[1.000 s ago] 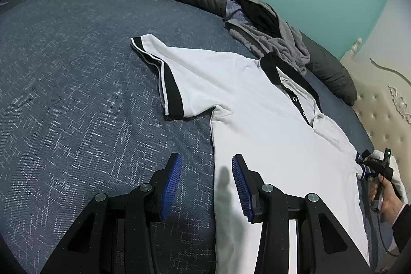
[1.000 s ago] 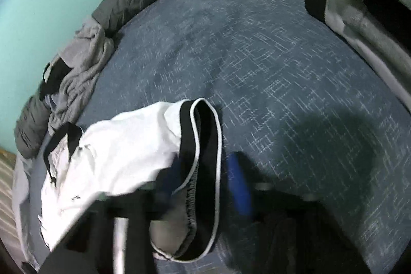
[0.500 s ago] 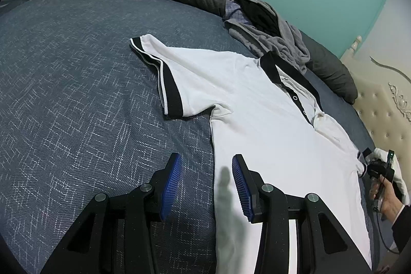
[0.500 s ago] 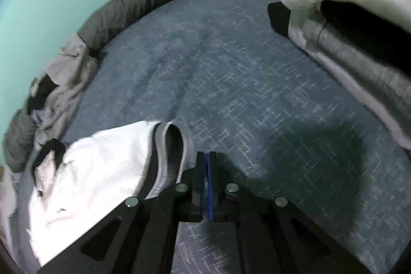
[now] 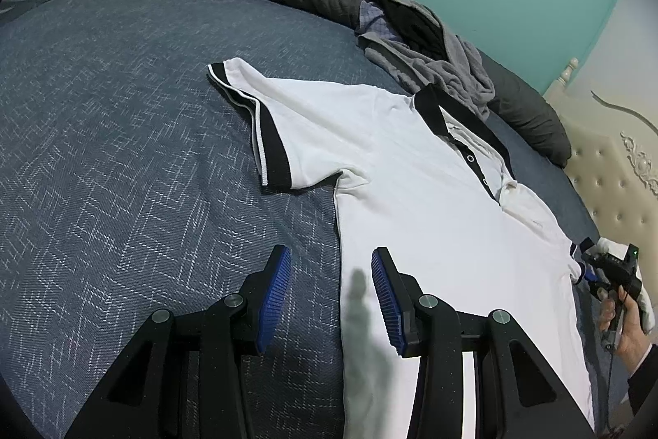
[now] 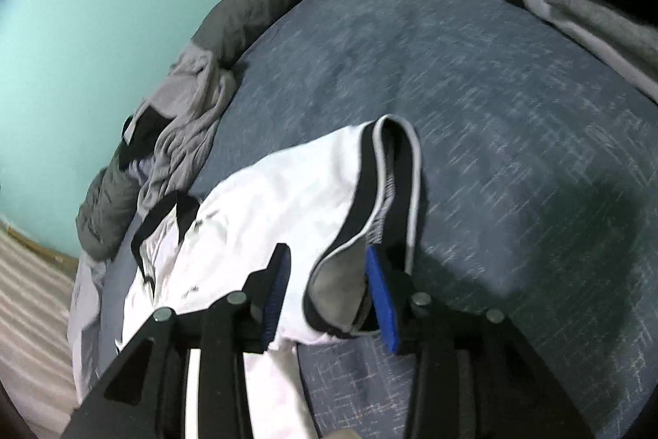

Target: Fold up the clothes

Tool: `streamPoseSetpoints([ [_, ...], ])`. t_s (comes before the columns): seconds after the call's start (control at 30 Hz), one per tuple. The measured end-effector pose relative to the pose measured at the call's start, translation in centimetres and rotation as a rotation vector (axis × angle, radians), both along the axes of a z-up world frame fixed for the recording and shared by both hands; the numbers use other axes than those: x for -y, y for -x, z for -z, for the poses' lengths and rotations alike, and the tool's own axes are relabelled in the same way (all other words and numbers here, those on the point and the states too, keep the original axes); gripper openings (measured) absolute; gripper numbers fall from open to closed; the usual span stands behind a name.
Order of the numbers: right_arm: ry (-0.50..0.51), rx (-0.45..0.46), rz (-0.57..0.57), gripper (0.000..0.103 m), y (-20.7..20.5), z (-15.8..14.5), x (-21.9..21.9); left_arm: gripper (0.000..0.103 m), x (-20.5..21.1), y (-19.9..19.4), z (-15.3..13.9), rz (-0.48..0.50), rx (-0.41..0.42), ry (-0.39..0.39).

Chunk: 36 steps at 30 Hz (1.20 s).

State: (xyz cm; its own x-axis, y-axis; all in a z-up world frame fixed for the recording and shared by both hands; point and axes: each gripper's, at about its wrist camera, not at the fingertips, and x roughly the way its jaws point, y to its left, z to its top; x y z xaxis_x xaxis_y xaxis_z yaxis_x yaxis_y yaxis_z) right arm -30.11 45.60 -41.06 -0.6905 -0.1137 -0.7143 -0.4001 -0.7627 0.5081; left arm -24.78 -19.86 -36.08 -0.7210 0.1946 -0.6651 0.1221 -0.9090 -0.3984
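- Two grippers, both with jaws spread: left gripper [image 5: 331,293] over the near side edge of the white polo shirt [image 5: 419,188].
- Shirt lies flat on the blue bedspread [image 5: 123,151].
- Right gripper [image 6: 327,289] straddles its black-trimmed sleeve [image 6: 382,192], not pinching.

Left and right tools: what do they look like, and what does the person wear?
Both match. The left tool has a matte black frame of triangular cut-out arms with round silver bolts, and two fingers faced with ribbed blue pads. The right tool has the same build. In the left wrist view, the hand gripping the right handle emerges from a dark sleeve, a thin cable beside it.
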Motion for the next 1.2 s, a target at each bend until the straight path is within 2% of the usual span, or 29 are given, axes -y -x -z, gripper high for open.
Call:
streamPoseSetpoints([
  [0.03, 0.009, -0.002, -0.016, 0.038, 0.0, 0.1, 0.3, 0.045, 0.0, 0.0, 0.0, -0.001, 0.0, 0.0],
  [0.1, 0.026, -0.005, -0.048, 0.011, 0.0, 0.2, 1.0, 0.045, 0.0, 0.0, 0.0, -0.001, 0.0, 0.0],
  [0.13, 0.012, 0.001, -0.035, 0.002, -0.3, 0.2, 0.9, 0.045, 0.0, 0.0, 0.0, -0.001, 0.0, -0.001],
  [0.17, -0.003, 0.007, -0.021, 0.002, -0.7, 0.2, 0.8, 0.045, 0.1, 0.0, 0.0, -0.002, 0.001, -0.001],
  [0.23, -0.003, -0.023, 0.019, 0.001, -1.8, -0.1, 0.3, 0.045, 0.2, 0.0, 0.1, 0.002, 0.0, -0.002],
  [0.33, -0.013, -0.022, 0.045, 0.001, -2.9, 0.2, 0.0, 0.045, 0.3, 0.0, 0.0, 0.002, -0.001, -0.001],
  [0.47, -0.004, 0.064, 0.02, 0.001, -2.7, 2.3, 0.2, 0.045, 0.3, 0.0, -0.1, 0.006, -0.002, 0.002],
  [0.53, 0.01, 0.071, -0.009, 0.002, -2.3, 2.6, 0.2, 0.045, 0.3, 0.0, -0.1, 0.006, -0.004, 0.004],
  [0.6, 0.032, 0.035, -0.005, 0.004, -2.3, 1.9, -0.4, 0.045, 0.2, 0.0, -0.1, 0.005, -0.002, 0.003],
  [0.7, 0.005, -0.008, 0.055, 0.015, -2.5, 0.6, -1.3, 0.045, 0.1, -0.1, 0.0, 0.006, -0.001, 0.004],
  [0.77, 0.0, -0.034, 0.069, 0.034, -2.4, 0.0, -1.8, 0.045, 0.0, -0.1, -0.1, 0.007, -0.001, 0.006],
  [1.1, 0.018, 0.046, 0.008, 0.035, 0.4, 1.3, -0.8, 0.045, -0.2, 0.0, 0.0, 0.006, 0.002, 0.007],
  [1.2, 0.017, 0.053, -0.014, 0.027, 0.8, 1.6, -0.4, 0.045, -0.1, 0.0, 0.0, 0.006, 0.001, 0.007],
])
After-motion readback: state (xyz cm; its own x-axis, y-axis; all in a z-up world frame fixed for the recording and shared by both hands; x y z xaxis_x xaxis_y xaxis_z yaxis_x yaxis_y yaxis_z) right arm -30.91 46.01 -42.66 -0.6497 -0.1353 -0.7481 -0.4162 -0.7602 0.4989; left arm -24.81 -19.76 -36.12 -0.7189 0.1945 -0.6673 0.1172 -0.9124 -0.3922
